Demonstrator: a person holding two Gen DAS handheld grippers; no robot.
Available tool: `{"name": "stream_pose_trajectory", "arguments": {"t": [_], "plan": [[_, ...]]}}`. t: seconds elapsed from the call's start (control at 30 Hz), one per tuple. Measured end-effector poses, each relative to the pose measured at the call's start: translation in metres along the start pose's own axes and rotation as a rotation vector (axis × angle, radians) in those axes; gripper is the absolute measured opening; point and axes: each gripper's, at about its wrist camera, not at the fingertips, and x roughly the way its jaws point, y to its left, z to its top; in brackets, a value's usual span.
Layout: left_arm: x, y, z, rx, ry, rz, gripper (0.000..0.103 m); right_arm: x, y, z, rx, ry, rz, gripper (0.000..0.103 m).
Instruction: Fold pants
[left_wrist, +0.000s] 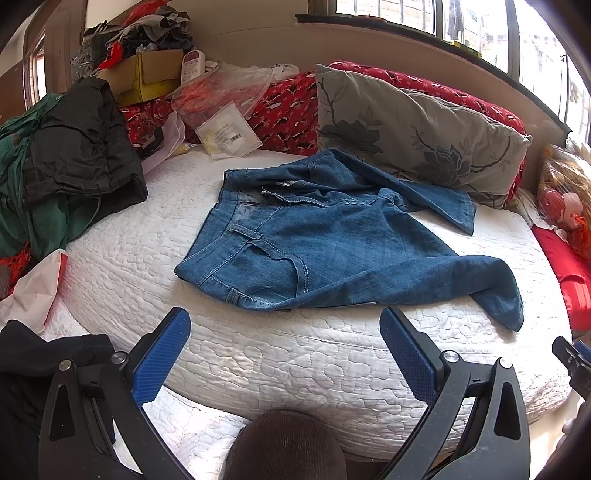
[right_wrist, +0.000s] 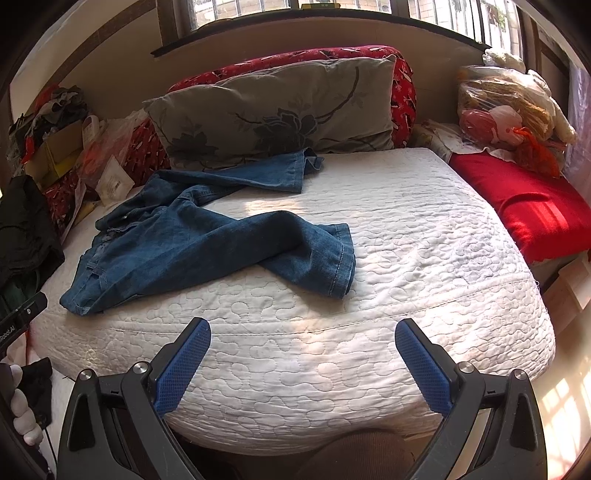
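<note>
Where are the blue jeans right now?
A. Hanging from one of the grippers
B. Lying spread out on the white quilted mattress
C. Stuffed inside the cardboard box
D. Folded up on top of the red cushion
B. The jeans lie loose and unfolded on the white quilted mattress, legs apart, while the left gripper and right gripper are both open and hold nothing.

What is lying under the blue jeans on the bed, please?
The jeans lie spread on the white quilted mattress cover, which shows all around them. The far leg's end rests against the grey floral pillow. Anything beneath the denim itself is covered and cannot be seen.
</note>
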Motion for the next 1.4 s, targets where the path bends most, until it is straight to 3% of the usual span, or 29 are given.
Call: {"name": "stream_pose_trajectory", "arguments": {"t": [1.4], "plan": [[0.004, -0.005, 0.001, 0.001, 0.011, -0.009, 0.103, 0.011, -0.004, -0.002, 0.016, 0.033, -0.002, 0.101]]}}
